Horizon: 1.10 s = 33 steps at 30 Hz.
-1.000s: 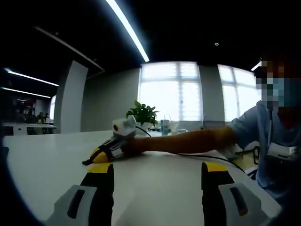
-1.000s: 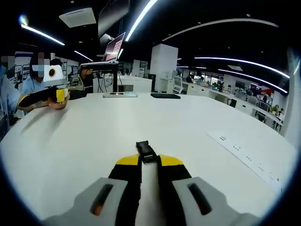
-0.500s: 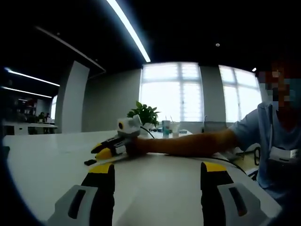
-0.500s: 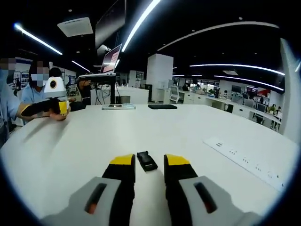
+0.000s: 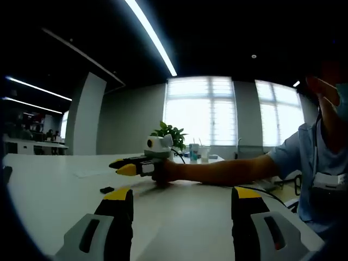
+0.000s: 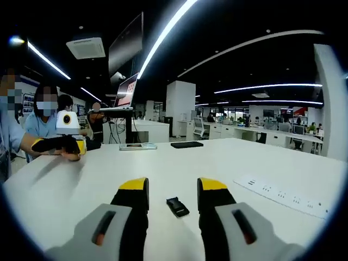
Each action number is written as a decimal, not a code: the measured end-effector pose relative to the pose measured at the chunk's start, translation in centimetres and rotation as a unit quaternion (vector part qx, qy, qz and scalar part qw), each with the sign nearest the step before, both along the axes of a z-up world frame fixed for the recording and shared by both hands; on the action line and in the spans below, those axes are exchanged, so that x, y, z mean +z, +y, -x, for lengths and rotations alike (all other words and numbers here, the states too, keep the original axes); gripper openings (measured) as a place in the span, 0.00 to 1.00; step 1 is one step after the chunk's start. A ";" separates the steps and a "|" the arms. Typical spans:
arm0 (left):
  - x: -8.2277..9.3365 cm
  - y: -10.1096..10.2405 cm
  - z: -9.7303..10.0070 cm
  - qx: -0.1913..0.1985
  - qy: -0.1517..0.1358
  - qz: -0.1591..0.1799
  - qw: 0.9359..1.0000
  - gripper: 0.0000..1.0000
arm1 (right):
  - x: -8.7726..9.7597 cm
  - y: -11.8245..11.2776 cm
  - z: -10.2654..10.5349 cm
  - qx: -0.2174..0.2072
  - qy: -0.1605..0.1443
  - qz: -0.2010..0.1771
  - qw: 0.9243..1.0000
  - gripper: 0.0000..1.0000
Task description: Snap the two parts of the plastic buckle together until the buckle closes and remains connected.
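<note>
A black plastic buckle [image 6: 178,207] lies flat on the white table [image 6: 163,168], just beyond my right gripper [image 6: 173,186], which is open with nothing between its jaws. In the left gripper view the buckle [image 5: 107,190] is a small dark piece on the table, below and left of the right gripper [image 5: 129,167], which a person's hand holds a little above the tabletop. My left gripper [image 5: 182,194] is open and empty, low over the table. In the right gripper view the left gripper [image 6: 76,147] sits far off at the left in the person's hand.
A power strip [image 6: 280,192] lies on the table at the right. A phone [image 6: 136,146] and a dark flat item [image 6: 186,144] rest at the far edge, near a laptop on a stand [image 6: 120,100]. A potted plant [image 5: 169,133] and cups [image 5: 197,153] stand behind the person's arm.
My right gripper was shut on the buckle, then opened, let it go on the table and lifted back. The left gripper stayed open with little shift.
</note>
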<state>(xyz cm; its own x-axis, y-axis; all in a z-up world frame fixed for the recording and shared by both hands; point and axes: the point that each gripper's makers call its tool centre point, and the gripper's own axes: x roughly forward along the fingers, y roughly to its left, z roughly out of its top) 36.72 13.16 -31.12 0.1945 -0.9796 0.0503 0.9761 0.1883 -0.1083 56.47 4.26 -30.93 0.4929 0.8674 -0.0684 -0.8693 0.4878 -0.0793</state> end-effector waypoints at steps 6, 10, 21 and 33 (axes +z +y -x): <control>0.5 0.3 0.3 0.013 -0.023 0.008 1.000 0.64 | 2.1 1.2 3.5 -0.017 0.002 -0.027 0.999 0.52; 1.2 0.4 0.3 0.018 -0.024 0.026 0.999 0.67 | 2.6 0.4 7.3 -0.020 -0.012 -0.022 0.999 0.57; 1.8 0.7 -0.5 0.033 -0.036 0.031 0.998 0.75 | 4.1 -2.7 14.5 -0.063 0.006 -0.085 0.994 0.69; 3.0 1.8 -2.3 0.072 -0.042 0.041 0.996 0.86 | 5.5 -3.9 14.5 -0.094 0.017 -0.123 0.988 0.80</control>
<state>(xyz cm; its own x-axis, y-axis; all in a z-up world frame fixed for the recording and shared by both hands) 39.02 14.93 -28.08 0.3252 -0.9334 0.1515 0.9456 0.3215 -0.0492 42.00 0.34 -25.47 0.6477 0.7534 0.1136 -0.7619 0.6416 0.0889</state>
